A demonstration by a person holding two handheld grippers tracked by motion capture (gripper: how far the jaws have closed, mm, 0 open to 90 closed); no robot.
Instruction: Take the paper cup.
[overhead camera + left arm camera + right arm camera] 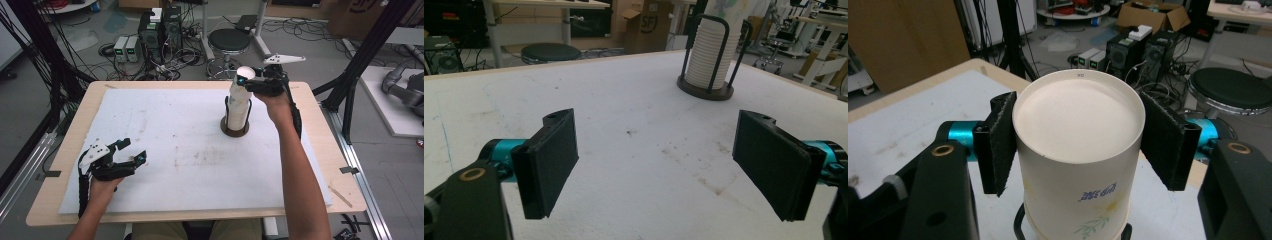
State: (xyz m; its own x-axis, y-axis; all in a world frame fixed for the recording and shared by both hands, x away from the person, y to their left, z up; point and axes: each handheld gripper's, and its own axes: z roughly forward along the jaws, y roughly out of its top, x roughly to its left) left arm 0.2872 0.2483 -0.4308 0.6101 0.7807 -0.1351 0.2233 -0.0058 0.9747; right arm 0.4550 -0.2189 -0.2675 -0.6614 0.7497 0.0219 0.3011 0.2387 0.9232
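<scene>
My right gripper point(1078, 145) clamps the top cup point(1080, 165) above the holder point(235, 131); I should lift straight, gently, without crushing it.

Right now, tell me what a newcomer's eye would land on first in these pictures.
First the right claw, its black pads clamped on the topmost upside-down white paper cup with blue print. That cup caps a tall stack of white paper cups in a dark wire holder on a round base, at the far right of the white foam-covered table. Nearer, at the left, the left claw rests open over the mat.
</scene>
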